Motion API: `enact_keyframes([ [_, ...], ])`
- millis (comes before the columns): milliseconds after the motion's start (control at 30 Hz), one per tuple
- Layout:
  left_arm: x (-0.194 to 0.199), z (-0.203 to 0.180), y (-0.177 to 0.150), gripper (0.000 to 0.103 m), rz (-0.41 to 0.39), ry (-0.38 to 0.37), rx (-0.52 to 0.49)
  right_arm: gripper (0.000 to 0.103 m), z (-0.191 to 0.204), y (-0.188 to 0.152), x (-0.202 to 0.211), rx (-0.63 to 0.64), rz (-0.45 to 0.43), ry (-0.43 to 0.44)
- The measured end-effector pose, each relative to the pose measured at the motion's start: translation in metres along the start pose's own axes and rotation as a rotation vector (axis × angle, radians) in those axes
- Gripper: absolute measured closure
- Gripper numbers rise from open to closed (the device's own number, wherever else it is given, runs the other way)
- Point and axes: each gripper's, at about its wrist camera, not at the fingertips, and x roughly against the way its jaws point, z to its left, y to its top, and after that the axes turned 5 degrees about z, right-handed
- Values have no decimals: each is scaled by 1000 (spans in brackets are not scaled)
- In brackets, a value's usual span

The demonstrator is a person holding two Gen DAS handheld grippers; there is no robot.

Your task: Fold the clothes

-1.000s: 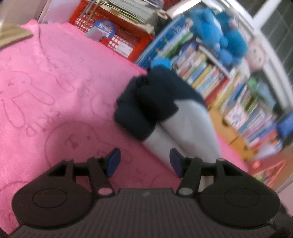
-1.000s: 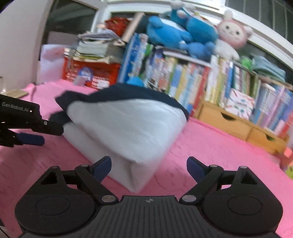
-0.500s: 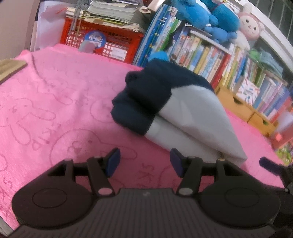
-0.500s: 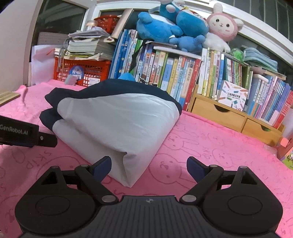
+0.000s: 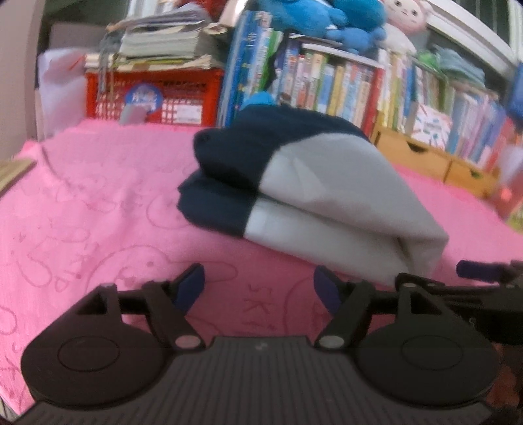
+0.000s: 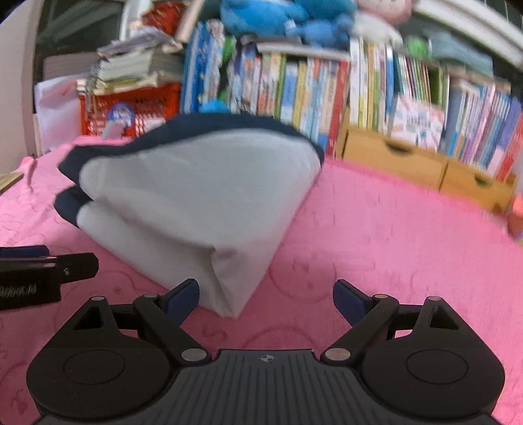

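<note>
A folded garment [image 5: 313, 193], white-grey with navy sleeves, lies in a thick bundle on the pink cloth [image 5: 91, 202]. My left gripper [image 5: 260, 287] hovers just short of its near side; its jaws are opening and hold nothing. In the right wrist view the same folded garment [image 6: 196, 202] fills the middle. My right gripper [image 6: 266, 299] stands wide open at its near corner, with the corner fold between the blue fingertips [image 6: 183, 297] but not pressed. The right gripper's finger [image 5: 480, 271] shows at the right edge of the left wrist view, and the left gripper's finger [image 6: 42, 268] at the left edge of the right wrist view.
A red crate [image 5: 153, 98] stacked with papers stands at the back left. A row of books [image 6: 327, 85] with plush toys [image 6: 294, 19] on top runs along the back, beside wooden drawers [image 6: 408, 157]. Bare pink cloth [image 6: 392, 235] lies to the garment's right.
The left gripper rolled level, swung round to the garment's near side and widened its jaws. The right gripper sank closer to the garment's near corner, still wide open.
</note>
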Motion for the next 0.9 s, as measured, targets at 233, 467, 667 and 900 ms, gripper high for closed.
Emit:
enact_keyframes([
  [233,-2,-5,-4,23,-8,15,-39,17,-18,-3,14,-165,-97,57],
  [467,-3,-8,-7,23,-6,25,-58,32,1,18,-15,-142,13,89],
  [667,-1,12,5,23,11,-76,149,72,-18,14,-14,-176,-3,69],
  [900,-13,5,18,23,1,-14,108,82,-15,18,-2,-35,-89,-25],
])
